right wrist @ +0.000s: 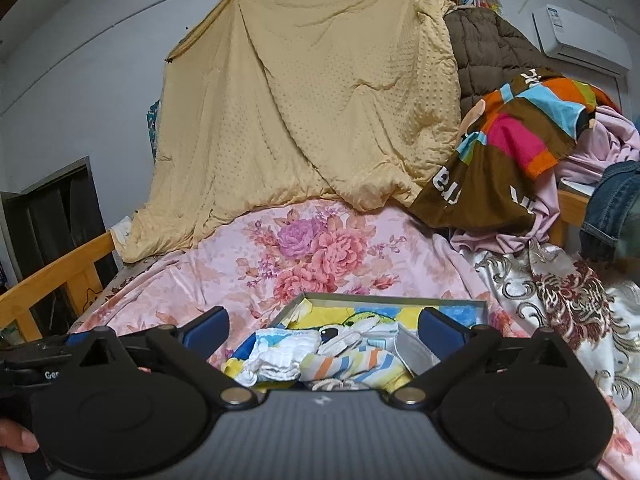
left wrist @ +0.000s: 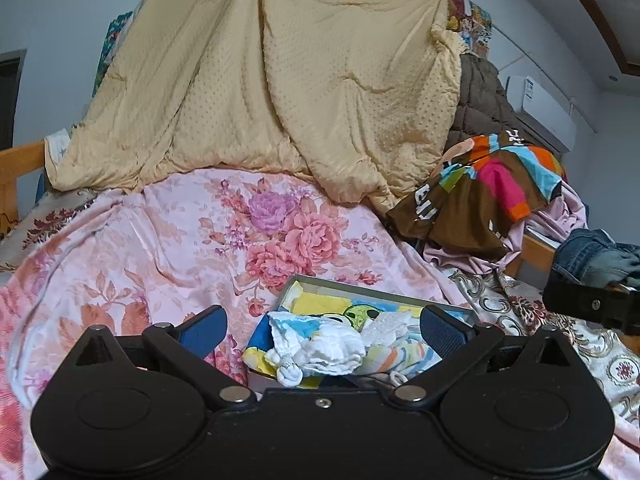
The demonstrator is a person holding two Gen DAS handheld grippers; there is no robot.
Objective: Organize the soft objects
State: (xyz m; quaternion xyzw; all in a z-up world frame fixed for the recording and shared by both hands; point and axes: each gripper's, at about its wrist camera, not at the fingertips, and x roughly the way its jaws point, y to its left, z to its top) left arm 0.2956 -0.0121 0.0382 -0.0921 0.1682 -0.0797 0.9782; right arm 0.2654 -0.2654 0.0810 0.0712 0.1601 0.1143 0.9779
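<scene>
A shallow grey box (left wrist: 360, 285) (right wrist: 384, 299) lies on the pink floral bedspread (left wrist: 168, 248) (right wrist: 256, 256). It holds small soft cloths: a white bundle (left wrist: 328, 350) (right wrist: 276, 362), a striped cloth (left wrist: 404, 354) (right wrist: 352, 364) and a yellow and blue cartoon cloth (left wrist: 320, 303) (right wrist: 332, 314). My left gripper (left wrist: 324, 330) is open and empty, its blue pads either side of the box's near end. My right gripper (right wrist: 324, 330) is open and empty, just in front of the box.
A beige quilt (left wrist: 280, 80) (right wrist: 304, 100) hangs behind the bed. A colourful patchwork cloth (left wrist: 488, 188) (right wrist: 516, 136), a brown quilted jacket (left wrist: 480, 92) and pink cloth are piled at the right. Jeans (left wrist: 588, 256) (right wrist: 616, 208) lie far right. A wooden bed rail (right wrist: 52, 280) runs along the left.
</scene>
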